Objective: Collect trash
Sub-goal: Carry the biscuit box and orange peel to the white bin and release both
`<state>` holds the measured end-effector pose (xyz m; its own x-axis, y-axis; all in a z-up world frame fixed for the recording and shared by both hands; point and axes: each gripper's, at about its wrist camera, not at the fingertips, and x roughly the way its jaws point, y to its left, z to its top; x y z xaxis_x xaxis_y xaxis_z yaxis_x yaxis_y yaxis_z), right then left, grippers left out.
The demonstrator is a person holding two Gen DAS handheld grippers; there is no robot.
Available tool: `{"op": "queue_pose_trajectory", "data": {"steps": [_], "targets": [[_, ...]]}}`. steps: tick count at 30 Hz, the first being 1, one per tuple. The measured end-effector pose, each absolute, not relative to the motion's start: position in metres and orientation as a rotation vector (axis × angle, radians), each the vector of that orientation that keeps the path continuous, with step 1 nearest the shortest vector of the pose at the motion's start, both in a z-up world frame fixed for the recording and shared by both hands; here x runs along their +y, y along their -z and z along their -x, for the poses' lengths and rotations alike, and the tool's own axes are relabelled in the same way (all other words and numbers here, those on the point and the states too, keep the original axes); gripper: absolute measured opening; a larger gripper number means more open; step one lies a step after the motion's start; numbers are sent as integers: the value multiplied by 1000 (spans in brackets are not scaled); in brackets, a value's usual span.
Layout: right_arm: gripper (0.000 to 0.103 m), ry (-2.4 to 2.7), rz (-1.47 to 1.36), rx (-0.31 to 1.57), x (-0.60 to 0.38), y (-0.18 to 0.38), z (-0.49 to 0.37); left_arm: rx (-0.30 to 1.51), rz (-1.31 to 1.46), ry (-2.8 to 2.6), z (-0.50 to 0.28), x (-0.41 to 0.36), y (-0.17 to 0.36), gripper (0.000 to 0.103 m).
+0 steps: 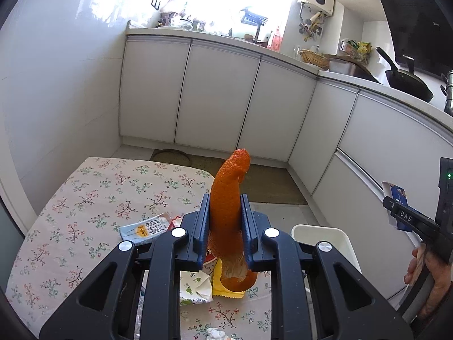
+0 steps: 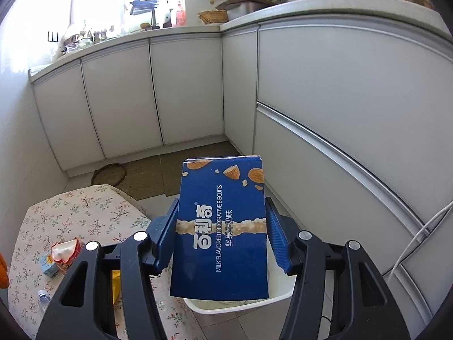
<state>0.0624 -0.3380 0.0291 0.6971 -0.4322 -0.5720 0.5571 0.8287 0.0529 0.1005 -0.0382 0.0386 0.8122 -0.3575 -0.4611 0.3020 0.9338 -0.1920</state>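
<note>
Because the curled orange citrus peel (image 1: 230,198) is light, limp and easily torn, a pinch across its middle suits it, and the left gripper (image 1: 225,226) has closed on it there, held level above the floral-clothed table (image 1: 85,198). Over the white plastic bin (image 2: 235,304), the right gripper (image 2: 220,235) clamps the sides of a stiff, light blue cardboard biscuit box (image 2: 222,226), tilted forward.
</note>
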Motion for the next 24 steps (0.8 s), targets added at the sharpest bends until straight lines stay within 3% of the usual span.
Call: {"op": "queue_pose_trajectory", "data": {"steps": [7, 9, 13, 24], "targets": [[59, 579, -282, 625, -369, 7, -70, 544, 70, 385, -104, -63, -28, 19], [67, 570, -302, 627, -374, 17, -69, 550, 56, 400, -105, -72, -27, 19], [73, 581, -327, 635, -384, 32, -64, 556, 15, 430, -105, -92, -22, 19], [80, 770, -459, 572, -432, 30, -17, 657, -47, 598, -119, -198, -9, 19]]}}
